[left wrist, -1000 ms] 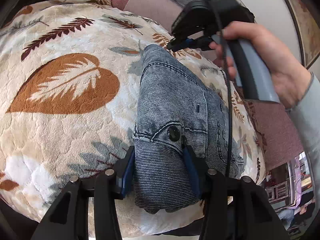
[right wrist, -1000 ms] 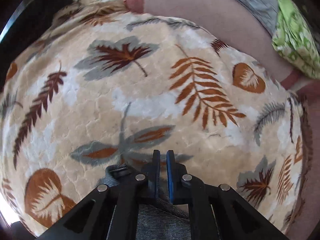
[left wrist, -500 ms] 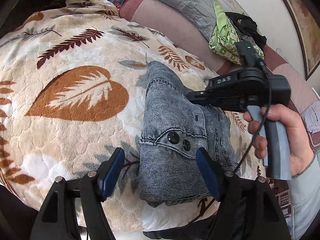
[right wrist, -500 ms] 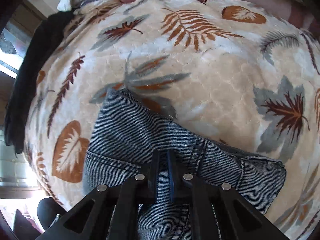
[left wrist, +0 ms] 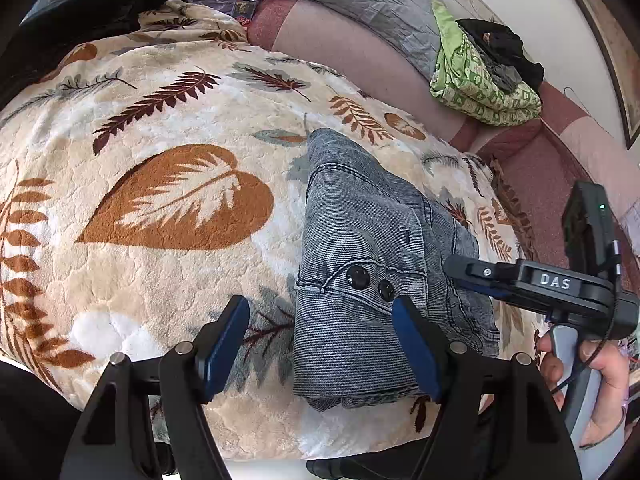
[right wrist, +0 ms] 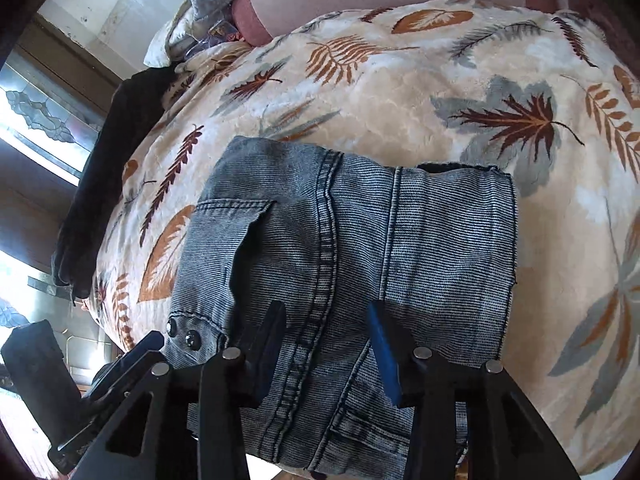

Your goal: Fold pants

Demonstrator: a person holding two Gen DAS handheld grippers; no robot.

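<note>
The pants (left wrist: 372, 272) lie on the blanket (left wrist: 160, 280) as a compact, layered packet, waistband buttons (left wrist: 358, 277) up, so the folding looks finished or nearly so. The left gripper (left wrist: 320, 344) hangs at the packet's 6 o'clock end, fingers spread wide on either side of the denim and gripping nothing. The right gripper (right wrist: 326, 354) is over the packet's 3 o'clock edge, fingers parted and empty. At most a last smoothing seems left.
</note>
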